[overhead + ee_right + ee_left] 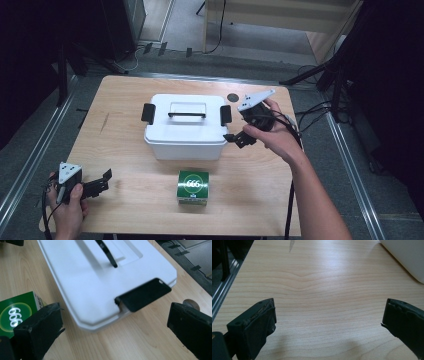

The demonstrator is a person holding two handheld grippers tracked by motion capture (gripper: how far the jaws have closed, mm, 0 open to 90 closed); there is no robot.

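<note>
At the lower left of the high view I hold my left gripper [102,181] low over the wooden table [120,150], its jaws spread wide with nothing between them; its own view shows bare wood grain beneath and a corner of the white storage box [407,257] at the upper right. Just right of centre near the bottom edge sits a green carton marked 666 [193,187], close in front of the box. The box [186,127] stands mid-frame, lid on, black handle flat and black latches at both ends. My right gripper [239,139] hovers at the box's right end, jaws apart and empty, with the right latch [143,293] just ahead between them.
</note>
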